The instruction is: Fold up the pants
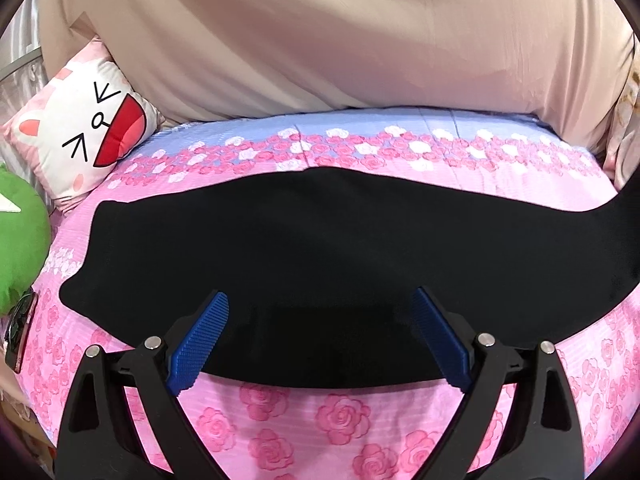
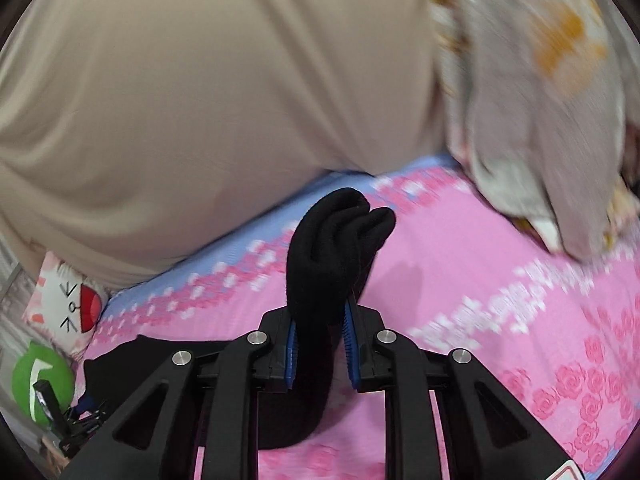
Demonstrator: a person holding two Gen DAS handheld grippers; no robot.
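Black pants (image 1: pixel 312 248) lie spread across the pink rose-print bed sheet (image 1: pixel 344 412), running left to right. My left gripper (image 1: pixel 318 300) is open, its blue pads (image 1: pixel 198 340) wide apart above the near part of the pants, holding nothing. In the right wrist view my right gripper (image 2: pixel 320 312) is shut on a bunched end of the black pants (image 2: pixel 332 248), lifted off the sheet (image 2: pixel 480 280), with fabric sticking up past the fingertips. The rest of the pants trails down toward the lower left (image 2: pixel 120 360). The left gripper also shows at the far left (image 2: pixel 76 420).
A beige curtain or cover (image 1: pixel 320 40) hangs along the bed's far side. A cat-face cushion (image 1: pixel 84 128) and a green plush (image 1: pixel 20 236) lie at the left. A phone-like object (image 1: pixel 20 332) lies at the left edge. A grey patterned blanket (image 2: pixel 532 120) is piled at the right.
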